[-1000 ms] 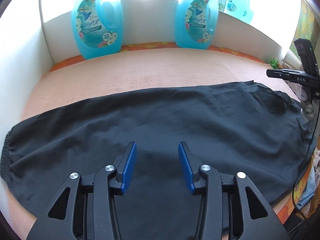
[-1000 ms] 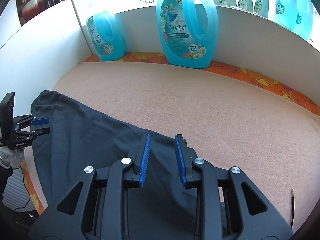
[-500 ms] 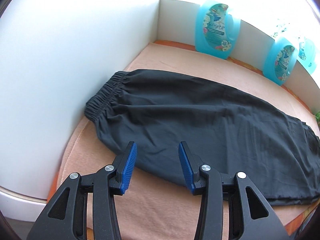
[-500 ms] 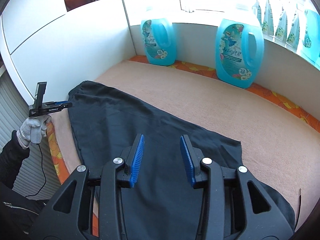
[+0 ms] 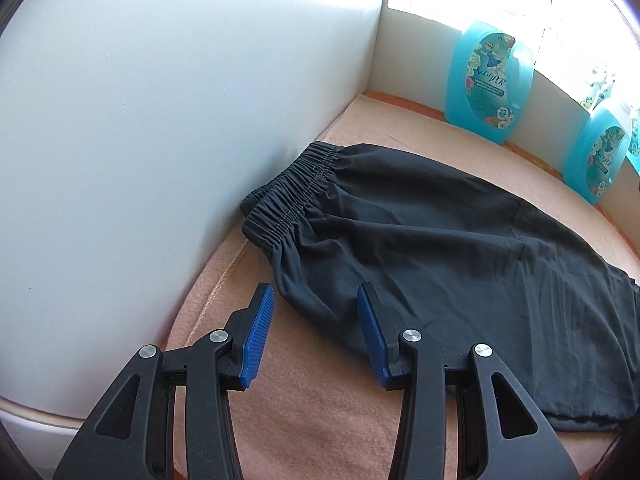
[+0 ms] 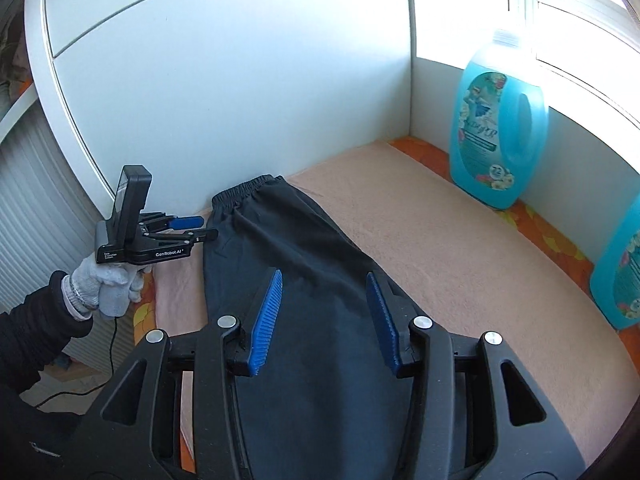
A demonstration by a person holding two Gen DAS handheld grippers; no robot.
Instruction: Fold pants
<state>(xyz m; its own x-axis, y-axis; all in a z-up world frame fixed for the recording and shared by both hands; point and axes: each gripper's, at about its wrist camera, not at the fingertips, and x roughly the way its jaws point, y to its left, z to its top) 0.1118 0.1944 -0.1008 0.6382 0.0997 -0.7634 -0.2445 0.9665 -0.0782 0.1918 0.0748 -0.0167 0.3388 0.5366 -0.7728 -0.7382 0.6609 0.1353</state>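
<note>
Black pants [image 5: 440, 248] lie flat on a peach towel [image 5: 320, 420], their elastic waistband [image 5: 296, 184] close to the white side wall. My left gripper [image 5: 314, 292] is open and hovers at the pants' near edge just below the waistband, with a fold of cloth showing between the pads but not pinched. From the right wrist view the pants [image 6: 300, 248] run away toward the waistband [image 6: 240, 188]. My right gripper [image 6: 324, 276] is above the middle of the leg, its jaws opening and gripping nothing. The left gripper [image 6: 208, 227] is beside the waistband, in a gloved hand [image 6: 104, 280].
Two blue detergent bottles [image 5: 486, 80] [image 5: 600, 160] stand along the back wall, also seen as bottles [image 6: 496, 128] [image 6: 620, 272] at the right. A white panel [image 5: 160, 120] closes off the left side. A cable [image 6: 112, 360] hangs from the left gripper past the table edge.
Both grippers swung left toward the waistband end. The left one went from over the middle of the pants to their near corner. The right jaws widened.
</note>
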